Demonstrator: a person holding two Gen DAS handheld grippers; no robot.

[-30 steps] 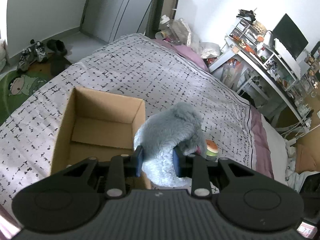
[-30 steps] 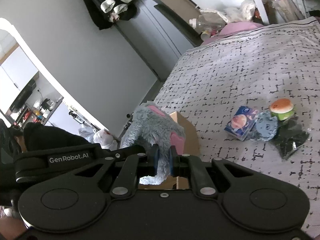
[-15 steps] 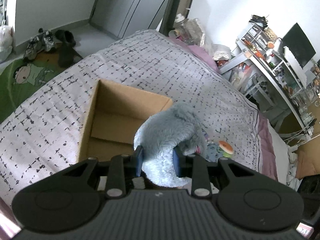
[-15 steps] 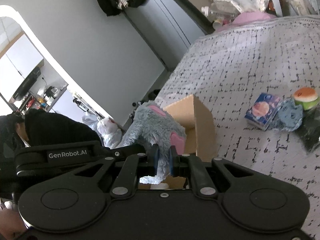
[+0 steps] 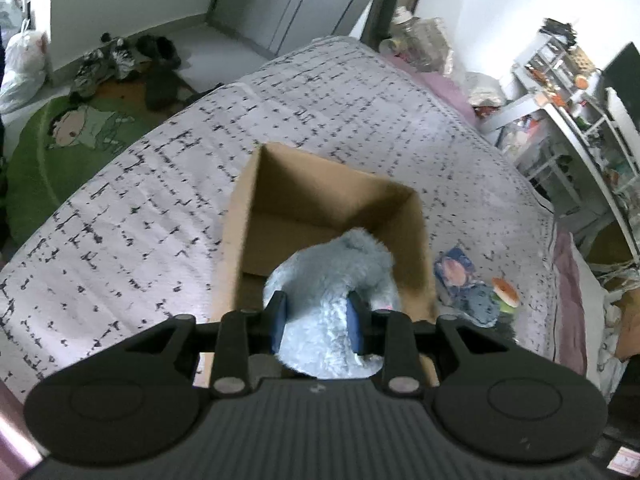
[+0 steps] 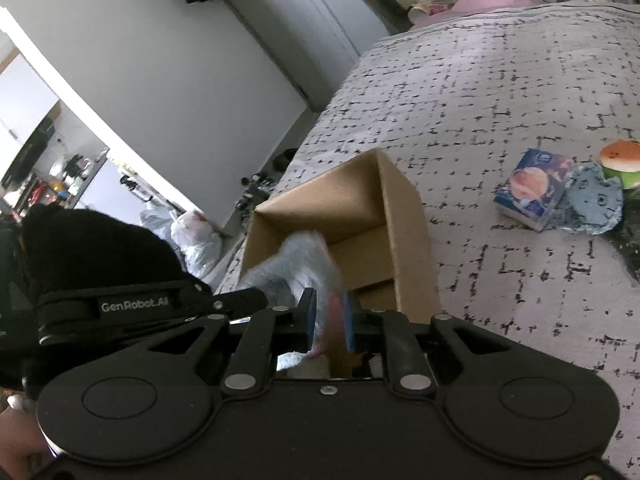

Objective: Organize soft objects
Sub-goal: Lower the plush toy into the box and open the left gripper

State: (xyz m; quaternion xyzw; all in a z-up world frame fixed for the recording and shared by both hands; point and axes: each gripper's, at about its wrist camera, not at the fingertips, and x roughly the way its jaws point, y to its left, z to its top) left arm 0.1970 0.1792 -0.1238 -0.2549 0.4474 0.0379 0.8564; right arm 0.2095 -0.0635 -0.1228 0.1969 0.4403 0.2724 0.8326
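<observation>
The grey plush toy [image 5: 332,280] is held by both grippers over the open cardboard box [image 5: 320,216], which stands on the bed [image 5: 160,184], and its head already hangs below the rim, inside the box. The left gripper [image 5: 318,322] has its jaws clamped on the thick furry body. The right gripper [image 6: 329,322] has just been opening its jaws a little — a thin pink and grey part of the toy is between the blue pads, but a small gap shows beside it, so I judge that this grip is being let go and the pads no longer press firmly. The task seems to be in its first part: this toy is almost placed but not yet released, and the box floor that can be seen holds nothing else. Several soft things are left on the bed to the right of the box: a blue tissue pack [image 6: 530,188], a crumpled blue cloth [image 6: 596,204] touching it, a small burger-shaped toy [image 6: 620,158] and something dark at the edge which I cannot identify. Compared with one second ago, the toy was beside the right wall of the box and above it; now the box lies directly under the toy and looks nearer — both hands have come forward and down — and the right jaws, which were tight on the toy then, stand a little wider.
</observation>
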